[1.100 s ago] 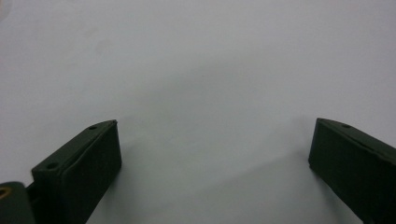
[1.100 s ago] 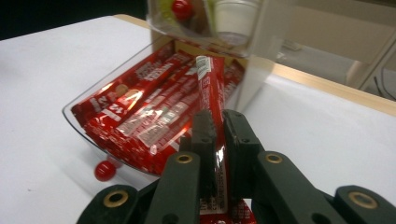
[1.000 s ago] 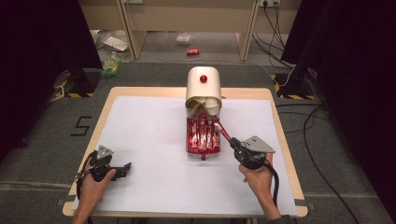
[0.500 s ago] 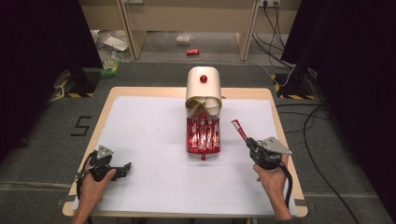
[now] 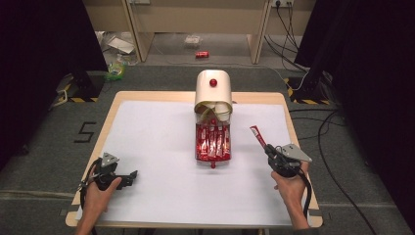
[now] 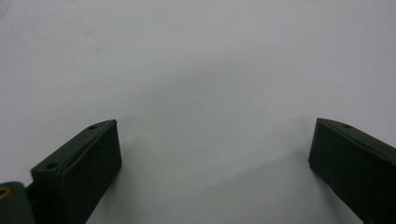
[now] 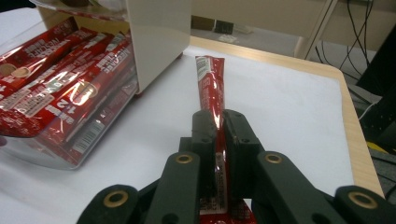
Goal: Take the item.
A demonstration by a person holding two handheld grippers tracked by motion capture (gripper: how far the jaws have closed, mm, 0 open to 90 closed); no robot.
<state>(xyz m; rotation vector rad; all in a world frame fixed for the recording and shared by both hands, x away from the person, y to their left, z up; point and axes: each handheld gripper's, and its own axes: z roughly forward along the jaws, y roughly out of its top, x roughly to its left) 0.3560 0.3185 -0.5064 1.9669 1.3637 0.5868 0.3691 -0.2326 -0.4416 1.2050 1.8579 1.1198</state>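
Gripping: right gripper (image 7: pixel 216 126) clamped on a red sachet stick (image 7: pixel 210 84), pads pressed flat against both sides of its lower part.
Stick's pose: sticking out past the jaw tips, upper end free above the white sheet (image 5: pixel 147 147); in the high view, slanted up and to the left from the right gripper (image 5: pixel 270 151), red sachet stick (image 5: pixel 257 135) well apart from the drawer.
Right hand (image 5: pixel 289 188): near the table's right edge, cable trailing back along the forearm.
Just left of the stick: clear drawer (image 5: pixel 213 155) pulled out of a cream dispenser box (image 5: pixel 213 93), packed with more red sachets (image 5: pixel 212 142) lying side by side; same sachets (image 7: pixel 60 88) close on the left in the right gripper view.
Box front: red knob (image 5: pixel 213 82) on top.
Left gripper (image 5: pixel 128 176): jaws spread wide, nothing between them, resting low over the white sheet at the near left corner.
Left hand (image 5: pixel 100 193): wrapped around the gripper's body.
Underneath: wooden table (image 5: pixel 298 147) covered by the sheet.
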